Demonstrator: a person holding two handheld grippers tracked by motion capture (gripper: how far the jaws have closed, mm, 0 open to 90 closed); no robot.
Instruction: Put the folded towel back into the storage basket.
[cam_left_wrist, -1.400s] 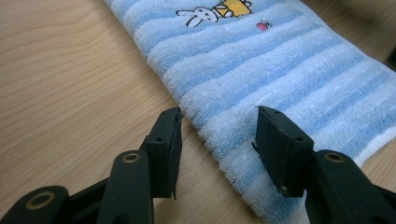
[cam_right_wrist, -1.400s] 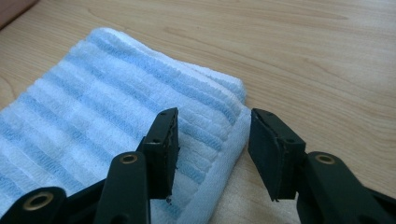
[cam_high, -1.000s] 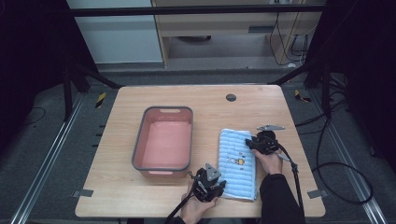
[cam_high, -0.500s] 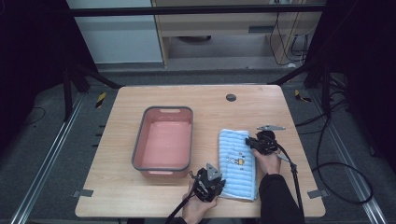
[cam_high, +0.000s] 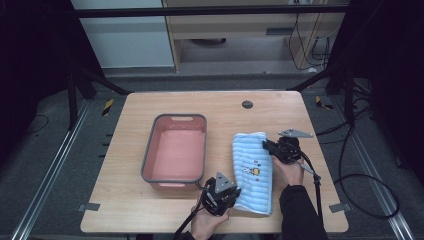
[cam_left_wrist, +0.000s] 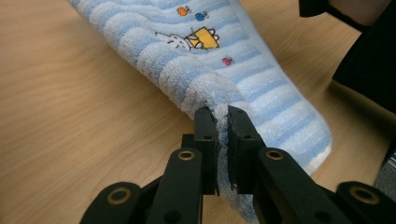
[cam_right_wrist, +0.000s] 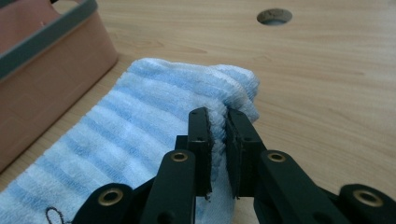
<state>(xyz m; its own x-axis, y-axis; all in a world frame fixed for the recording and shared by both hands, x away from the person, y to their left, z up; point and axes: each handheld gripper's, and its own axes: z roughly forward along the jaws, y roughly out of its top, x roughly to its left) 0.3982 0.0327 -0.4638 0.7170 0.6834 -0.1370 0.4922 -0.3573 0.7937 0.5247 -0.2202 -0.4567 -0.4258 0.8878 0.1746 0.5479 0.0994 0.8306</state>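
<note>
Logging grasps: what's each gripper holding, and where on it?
Both hold the blue striped towel: left gripper shut on its near left edge, right gripper on its far right edge.

Towel (cam_high: 253, 170) pale blue with white stripes and small cartoon prints; tub (cam_high: 176, 151) pink, grey-rimmed.

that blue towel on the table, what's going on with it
A person holds a gripper in each hand, and both are clamped on the striped blue towel. The left gripper pinches its near edge; the right gripper pinches its far right edge. The towel lies folded on the wooden table, beside an empty pink tub.
</note>
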